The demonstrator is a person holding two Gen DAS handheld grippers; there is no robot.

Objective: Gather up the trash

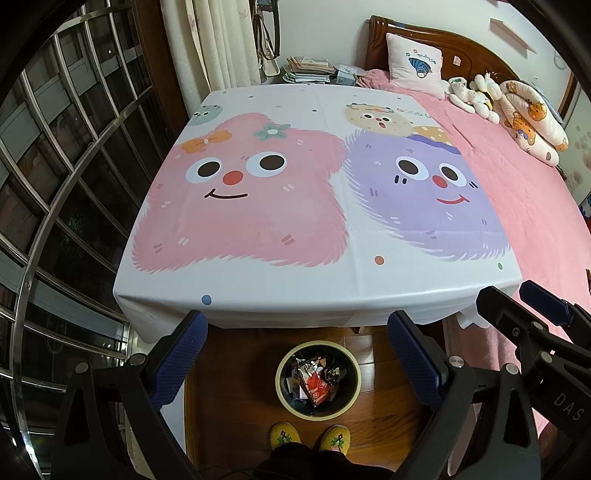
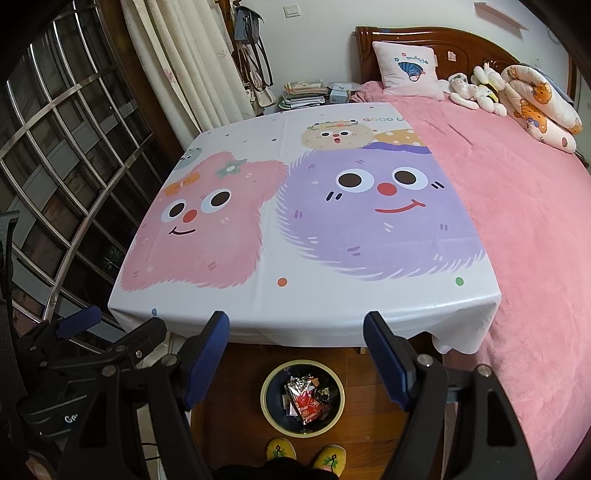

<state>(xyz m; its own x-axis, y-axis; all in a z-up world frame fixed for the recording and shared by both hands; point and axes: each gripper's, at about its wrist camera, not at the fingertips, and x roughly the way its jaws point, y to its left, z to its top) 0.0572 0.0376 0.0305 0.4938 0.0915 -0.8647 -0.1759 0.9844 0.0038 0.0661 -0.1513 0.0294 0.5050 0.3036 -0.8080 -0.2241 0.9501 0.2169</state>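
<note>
cartoon tablecloth (image 1: 295, 206), pink bed (image 1: 524, 206), pillow (image 1: 415, 64), slippers (image 1: 284, 435)

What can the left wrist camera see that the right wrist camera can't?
Only the left wrist view shows the right tongs poking in at its right edge. Only the right wrist view shows the left tongs at its left edge, plus a light switch on the wall. Both show the cartoon tablecloth, the trash bin on the floor with wrappers inside, the yellow slippers, the pink bed and its pillow. Both tongs are open and empty.
</note>
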